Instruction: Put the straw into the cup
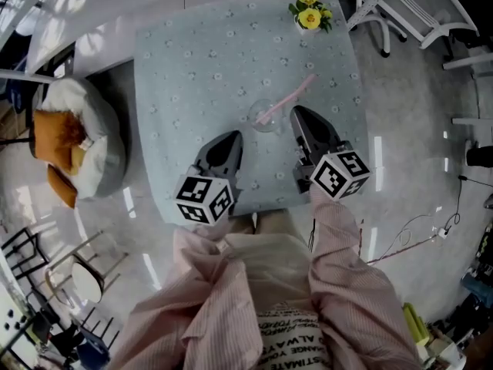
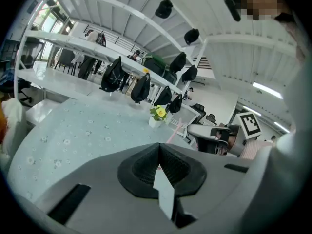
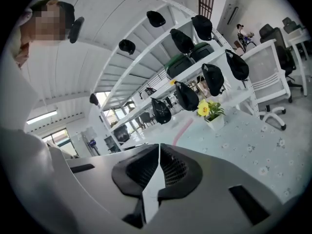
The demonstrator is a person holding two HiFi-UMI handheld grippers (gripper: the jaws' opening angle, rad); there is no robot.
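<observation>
A clear plastic cup (image 1: 266,117) stands on the pale green flowered tablecloth (image 1: 192,68), near the table's middle. A pink straw (image 1: 289,96) has its lower end inside the cup and leans up toward the far right. My left gripper (image 1: 233,135) is just short of the cup on its near left, shut and empty. My right gripper (image 1: 295,111) lies close beside the cup on the right, also shut with nothing in it. From the left gripper (image 2: 158,146) only the straw (image 2: 174,130) shows above the jaws. The right gripper (image 3: 159,146) likewise sees the straw (image 3: 183,129); the cup is hidden.
A small white pot of yellow flowers (image 1: 310,15) stands at the table's far right corner. A round cushion with orange fabric (image 1: 77,141) lies on the floor left of the table. White chair frames (image 1: 416,10) stand at the far right, and cables (image 1: 416,237) trail on the floor.
</observation>
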